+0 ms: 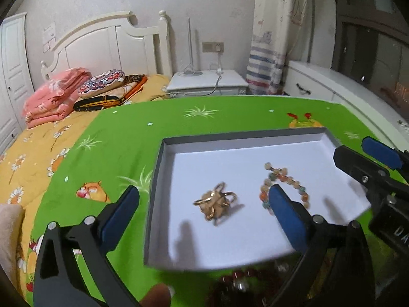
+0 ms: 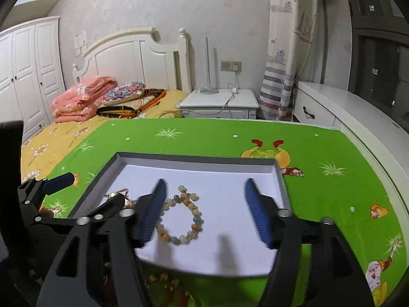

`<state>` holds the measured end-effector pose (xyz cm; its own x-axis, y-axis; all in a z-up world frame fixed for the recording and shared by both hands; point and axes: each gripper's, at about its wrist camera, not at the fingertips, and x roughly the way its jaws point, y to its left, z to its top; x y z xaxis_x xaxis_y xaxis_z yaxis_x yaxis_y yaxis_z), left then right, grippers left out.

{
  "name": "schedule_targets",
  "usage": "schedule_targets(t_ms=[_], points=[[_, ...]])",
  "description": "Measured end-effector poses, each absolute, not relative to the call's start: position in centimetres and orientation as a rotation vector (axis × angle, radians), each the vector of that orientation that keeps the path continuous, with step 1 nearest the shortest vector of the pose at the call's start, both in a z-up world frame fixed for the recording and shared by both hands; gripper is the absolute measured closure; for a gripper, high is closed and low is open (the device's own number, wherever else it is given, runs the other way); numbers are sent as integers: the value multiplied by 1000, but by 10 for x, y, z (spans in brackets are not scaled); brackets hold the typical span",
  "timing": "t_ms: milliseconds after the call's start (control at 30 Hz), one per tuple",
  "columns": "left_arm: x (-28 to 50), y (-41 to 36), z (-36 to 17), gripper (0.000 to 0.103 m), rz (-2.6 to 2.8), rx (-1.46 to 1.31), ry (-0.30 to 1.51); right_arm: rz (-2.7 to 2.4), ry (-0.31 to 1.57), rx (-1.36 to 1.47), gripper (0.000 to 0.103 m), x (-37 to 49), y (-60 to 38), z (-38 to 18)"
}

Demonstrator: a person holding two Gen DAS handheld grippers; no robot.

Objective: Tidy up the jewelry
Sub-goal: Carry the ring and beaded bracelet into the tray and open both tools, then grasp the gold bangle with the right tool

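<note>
A shallow grey box lid with a white floor lies on the green cloth. On the left of that floor rests a tangled gold piece, with a pastel bead bracelet to its right. My left gripper is open, hovering with the gold piece between its spread fingers and touching nothing. Its right finger hides part of the bracelet. My right gripper is open just above the bracelet, its pads clear of the beads.
Blurred dark red beads lie on the green cartoon cloth in front of the lid. Behind the table stand a bed with folded bedding, a white nightstand and a white cabinet at the right.
</note>
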<state>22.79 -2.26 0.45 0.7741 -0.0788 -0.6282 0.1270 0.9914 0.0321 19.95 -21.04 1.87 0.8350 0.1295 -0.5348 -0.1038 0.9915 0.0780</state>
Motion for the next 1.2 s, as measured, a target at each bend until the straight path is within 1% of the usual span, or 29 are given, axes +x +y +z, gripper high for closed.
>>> schedule_targets(t_ms=[33, 367, 467, 700, 767, 933, 1100, 1133, 1200], points=[[220, -19, 6, 5, -121, 60, 669, 132, 566, 50, 30, 194, -213, 20], [155, 10, -6, 5, -186, -30, 702, 237, 591, 26, 30, 122, -229, 5], [137, 15, -13, 5, -205, -28, 714, 212, 602, -15, 30, 104, -230, -4], [105, 18, -26, 5, -213, 23, 712, 196, 676, 8, 30, 86, -240, -29], [99, 19, -26, 5, -202, 27, 691, 188, 680, 27, 30, 83, -244, -31], [99, 14, -28, 5, -219, 54, 706, 191, 712, 35, 30, 82, -243, -38], [111, 22, -33, 5, -213, -13, 771, 226, 704, 23, 30, 80, -230, -35], [115, 26, -36, 5, -221, -41, 795, 240, 701, 9, 32, 80, -224, -35], [118, 32, -38, 5, -216, -74, 814, 263, 692, -14, 40, 80, -214, -34]])
